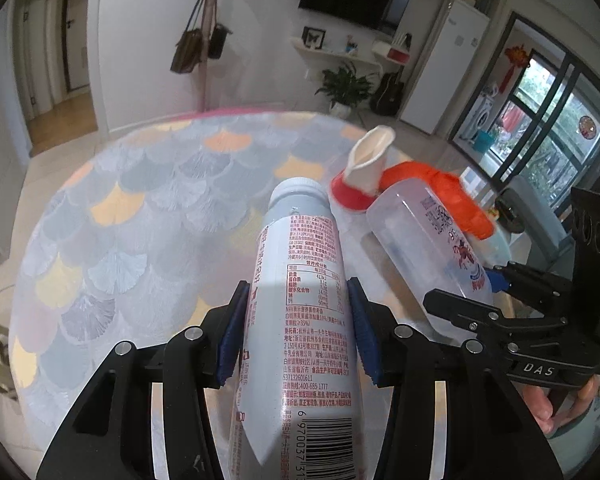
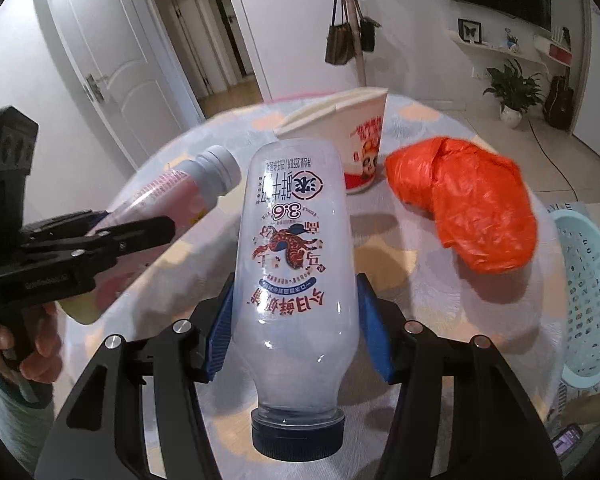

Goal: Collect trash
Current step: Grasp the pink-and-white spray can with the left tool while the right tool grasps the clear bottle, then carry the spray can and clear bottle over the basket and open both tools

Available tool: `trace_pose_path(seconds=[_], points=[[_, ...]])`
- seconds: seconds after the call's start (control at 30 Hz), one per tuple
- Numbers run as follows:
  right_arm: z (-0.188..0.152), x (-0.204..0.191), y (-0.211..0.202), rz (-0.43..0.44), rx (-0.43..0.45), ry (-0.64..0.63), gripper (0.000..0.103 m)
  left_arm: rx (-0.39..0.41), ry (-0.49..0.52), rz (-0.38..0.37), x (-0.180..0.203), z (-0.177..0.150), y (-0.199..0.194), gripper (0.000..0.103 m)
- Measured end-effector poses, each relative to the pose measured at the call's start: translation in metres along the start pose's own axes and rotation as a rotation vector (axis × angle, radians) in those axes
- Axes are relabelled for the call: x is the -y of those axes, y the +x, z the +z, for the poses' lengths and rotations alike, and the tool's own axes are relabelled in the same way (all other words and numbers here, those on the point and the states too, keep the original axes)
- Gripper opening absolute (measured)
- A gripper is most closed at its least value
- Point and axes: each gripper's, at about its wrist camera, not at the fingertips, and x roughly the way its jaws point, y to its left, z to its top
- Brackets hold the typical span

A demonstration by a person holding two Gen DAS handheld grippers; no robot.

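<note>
My left gripper (image 1: 298,292) is shut on a white milk bottle (image 1: 300,220) with red print, its grey neck pointing away over the table. In the right wrist view the same bottle (image 2: 188,184) sticks out of the left gripper (image 2: 136,224) at the left. My right gripper (image 2: 296,284) is shut on a clear empty bottle (image 2: 296,208), its dark cap turned toward the camera. From the left wrist view that clear bottle (image 1: 424,232) is seen in the right gripper (image 1: 464,292) at the right. A squashed paper cup (image 2: 360,140) and a crumpled orange plastic bag (image 2: 472,200) lie on the table beyond.
The round table (image 1: 120,220) has a scallop-patterned cloth. A pale blue basket (image 2: 588,300) stands off its right edge. The cup (image 1: 370,160) and the orange bag (image 1: 440,188) sit near the table's far right. A hand (image 2: 40,340) grips the left tool's handle.
</note>
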Motion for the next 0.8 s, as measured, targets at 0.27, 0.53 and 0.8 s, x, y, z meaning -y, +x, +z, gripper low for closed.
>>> trace_pose_path(seconds=[0.27, 0.53, 0.8], points=[[-0.002, 0.033, -0.066, -0.003, 0.128, 0.072, 0.053, 0.095, 0.077, -0.053, 0.054, 0.019, -0.029, 0.047], [-0.002, 0.1, -0.118, -0.116, 0.243, 0.175, 0.053, 0.145, 0.172, -0.143, 0.133, 0.048, -0.021, 0.046], [-0.009, 0.192, -0.142, -0.247, 0.286, 0.313, 0.053, 0.11, 0.251, -0.215, 0.213, 0.075, 0.035, 0.046]])
